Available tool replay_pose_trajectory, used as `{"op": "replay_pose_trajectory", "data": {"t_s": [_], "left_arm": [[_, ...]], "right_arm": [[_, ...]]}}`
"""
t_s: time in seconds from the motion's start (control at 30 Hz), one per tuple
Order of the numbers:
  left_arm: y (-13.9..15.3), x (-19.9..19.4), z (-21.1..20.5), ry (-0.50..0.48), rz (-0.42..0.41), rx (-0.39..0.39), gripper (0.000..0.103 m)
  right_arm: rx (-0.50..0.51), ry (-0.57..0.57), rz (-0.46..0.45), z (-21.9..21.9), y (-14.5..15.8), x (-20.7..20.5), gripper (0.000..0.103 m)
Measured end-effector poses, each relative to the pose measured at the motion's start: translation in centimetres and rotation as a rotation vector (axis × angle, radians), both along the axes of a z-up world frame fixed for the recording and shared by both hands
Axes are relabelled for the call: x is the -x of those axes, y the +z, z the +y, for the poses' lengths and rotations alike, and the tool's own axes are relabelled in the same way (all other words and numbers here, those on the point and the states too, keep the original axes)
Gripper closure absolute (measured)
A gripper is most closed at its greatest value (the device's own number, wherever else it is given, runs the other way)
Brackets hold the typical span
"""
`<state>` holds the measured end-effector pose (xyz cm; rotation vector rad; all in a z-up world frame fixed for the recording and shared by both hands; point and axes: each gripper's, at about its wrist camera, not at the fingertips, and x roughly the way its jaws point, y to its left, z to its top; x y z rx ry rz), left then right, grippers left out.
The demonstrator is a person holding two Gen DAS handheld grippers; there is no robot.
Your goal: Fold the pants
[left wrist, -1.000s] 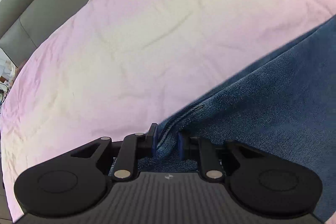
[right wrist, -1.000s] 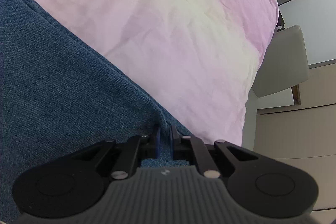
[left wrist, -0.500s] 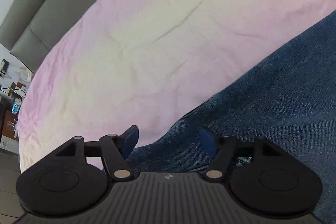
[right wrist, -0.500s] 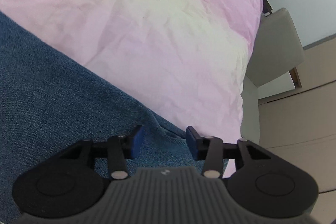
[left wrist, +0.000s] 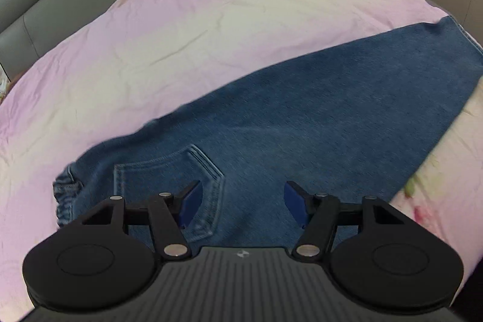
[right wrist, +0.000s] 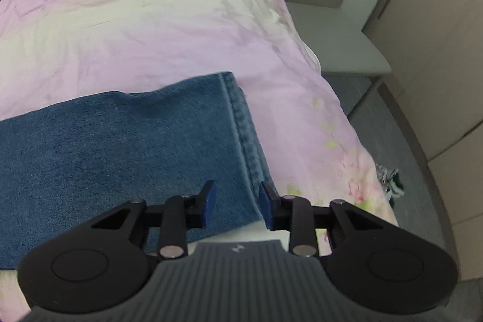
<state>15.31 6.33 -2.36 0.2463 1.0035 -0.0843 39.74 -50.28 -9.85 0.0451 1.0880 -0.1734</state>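
Across the pink-and-cream bedspread (left wrist: 187, 29) the jeans (left wrist: 317, 116) lie flat in a long band, folded lengthwise by the look of it, waist toward the bed's left side and leg hem (right wrist: 241, 122) close to its right edge. At the waist end the left gripper (left wrist: 240, 202) hovers over the denim with its jaws wide apart, holding nothing; a back pocket (left wrist: 169, 171) sits just under its left finger and the bunched waistband (left wrist: 65, 186) pokes out beyond it. Further right, the right gripper (right wrist: 237, 202) hangs above the hem, jaws apart and empty, the stitched hem line running between them.

Denim like this looks fairly heavy and stiff for cloth, not slippery, and it should keep a crease and drape without sliding off the pads. I would judge the thick doubled places the safest grips: the waistband corner on the left, the hem corner on the right, each pinched through all layers so nothing peels apart when lifted.

Beneath, the bedspread is soft and wrinkled and may drag along with the cloth. Behind the bed a grey padded headboard (left wrist: 45, 5) curves round; off the right edge stand a grey chair (right wrist: 320, 5) and pale cabinet fronts (right wrist: 437, 65) over grey flooring.
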Motion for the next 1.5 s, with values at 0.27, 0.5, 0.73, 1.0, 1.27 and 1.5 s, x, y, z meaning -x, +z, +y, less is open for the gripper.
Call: {"op": "replay_pose_trajectory", "data": {"t_s": [0.27,0.5,0.73,1.0,1.27,1.5], "left_arm": [[-4.1,1.9,-0.4,0.147,0.05,0.13,0.03],[-4.9,2.5,-0.2,0.254,0.04,0.186,0.034],[-5.5,1.8,0.5,0.293,0.035,0.208,0.037],[-3.9,2.2,6.1,0.371,-0.052,0.204,0.039],[-2.7,1.4,18.9,0.702,-0.123,0.32,0.025],[-8.0,0.7,26.7,0.949,-0.065,0.522,0.021]], "right_arm": [[-0.375,-0.305,-0.067,-6.2,-5.6,1.5,0.078],[-0.281,-0.256,-0.212,-4.4,-2.3,1.8,0.099],[-0.23,-0.32,-0.118,-5.1,-5.9,1.7,0.098],[-0.077,-0.171,-0.139,-3.4,-2.9,2.4,0.07],[-0.04,0.076,-0.118,4.9,-2.7,2.0,0.07],[-0.001,0.203,-0.081,11.7,-3.2,1.5,0.069]]}}
